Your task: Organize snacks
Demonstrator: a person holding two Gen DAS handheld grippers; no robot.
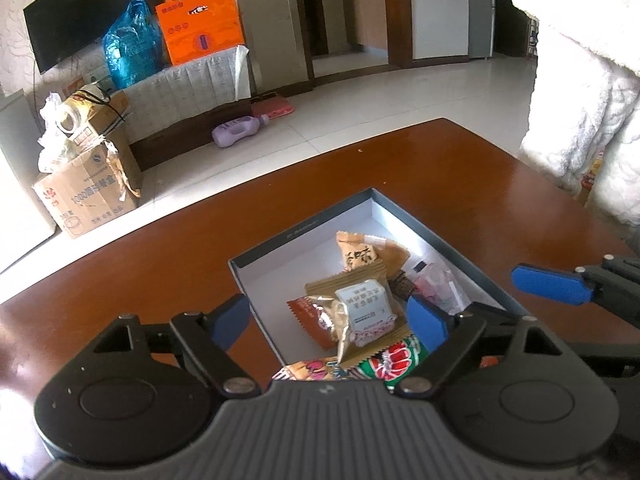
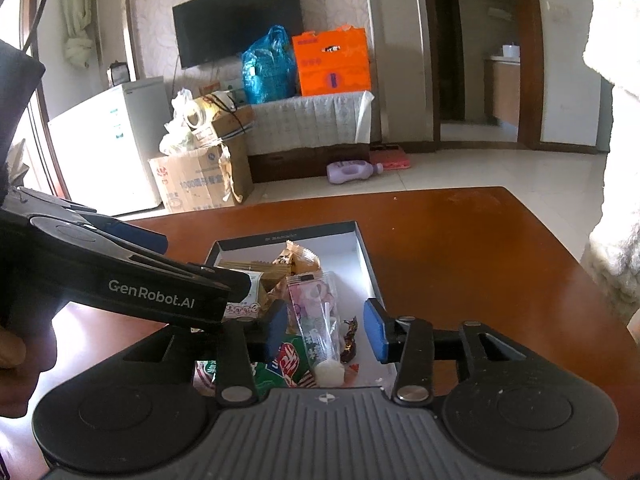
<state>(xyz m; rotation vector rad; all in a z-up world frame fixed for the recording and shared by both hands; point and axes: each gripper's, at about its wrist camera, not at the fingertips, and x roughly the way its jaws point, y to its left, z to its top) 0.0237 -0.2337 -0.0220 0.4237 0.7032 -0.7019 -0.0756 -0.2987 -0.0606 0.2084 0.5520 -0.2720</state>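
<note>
A shallow dark box with a white inside (image 1: 280, 272) sits on the brown table and holds several snack packets. In the left wrist view I see a gold-and-white packet (image 1: 360, 312), an orange-brown packet (image 1: 368, 254) behind it, and a green-red packet (image 1: 394, 362) near me. My left gripper (image 1: 328, 322) is open over the box's near end, empty. In the right wrist view my right gripper (image 2: 326, 330) is open above a clear pink tube packet (image 2: 316, 320) in the box (image 2: 360, 252), not touching it. The right gripper also shows in the left wrist view (image 1: 552, 282).
The table (image 1: 460, 176) stretches to the right and behind the box. A person's white fluffy sleeve (image 1: 580, 92) hangs at the right. Beyond the table are a cardboard box (image 1: 88, 184), a purple bottle (image 1: 240, 130) on the floor, and an orange box (image 1: 200, 24).
</note>
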